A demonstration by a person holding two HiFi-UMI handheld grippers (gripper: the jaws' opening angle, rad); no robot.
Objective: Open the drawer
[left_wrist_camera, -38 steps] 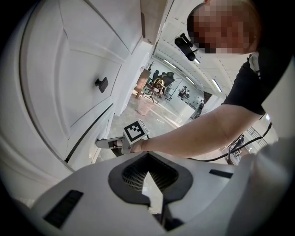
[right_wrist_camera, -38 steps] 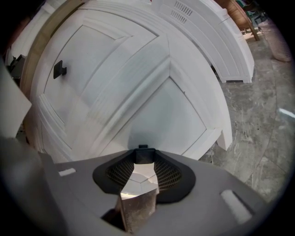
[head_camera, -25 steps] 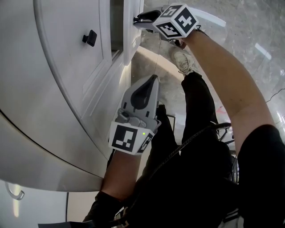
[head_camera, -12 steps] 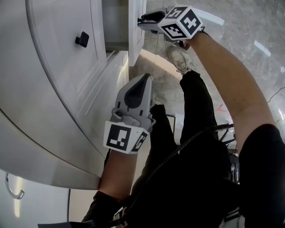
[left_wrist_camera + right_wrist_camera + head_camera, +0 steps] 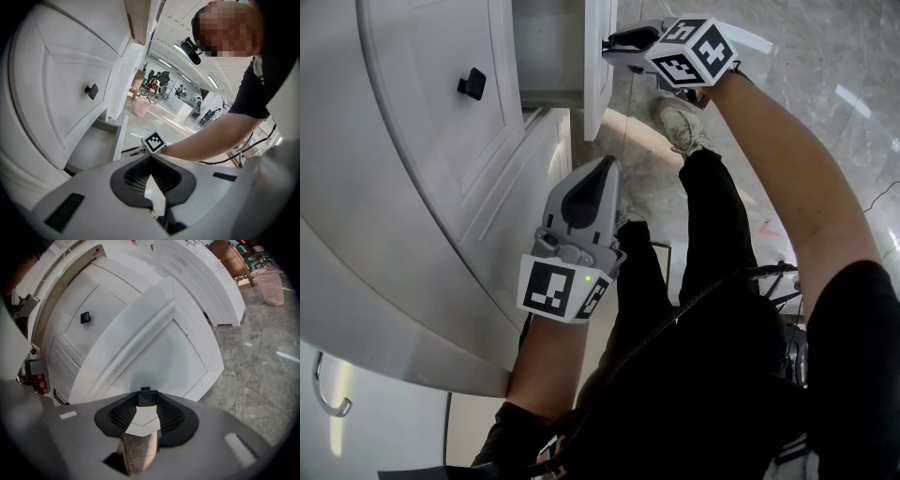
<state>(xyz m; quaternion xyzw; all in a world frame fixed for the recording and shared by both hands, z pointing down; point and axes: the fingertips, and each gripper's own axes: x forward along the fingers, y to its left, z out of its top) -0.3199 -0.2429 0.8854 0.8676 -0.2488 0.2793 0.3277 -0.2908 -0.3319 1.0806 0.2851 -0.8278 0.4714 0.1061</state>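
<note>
**Q:** Head view, entries?

**A:** Drawer (image 5: 598,84): the lower one, part-way out of the white cabinet (image 5: 412,234), with its front panel clear of the frame. Right gripper (image 5: 614,42): tips at that panel's face. Left gripper (image 5: 602,167): hangs between the cabinet and the person's leg, touching nothing. Risk: a pull angled off the drawer's run would likely bind it in the frame.

**Q:** Left gripper view?

**A:** Jaws together, nothing between them. The drawer box lies open beyond, apparently empty. Risk: minor. This gripper stands near the cabinet face and could knock it if swung.

**Q:** Right gripper view?

**A:** Jaws clamped on the small dark knob (image 5: 146,397), which sits right at the tips. Risk: the knob is small and only the tips hold it. A jerk may slip them off and leave the drawer half out.
</note>
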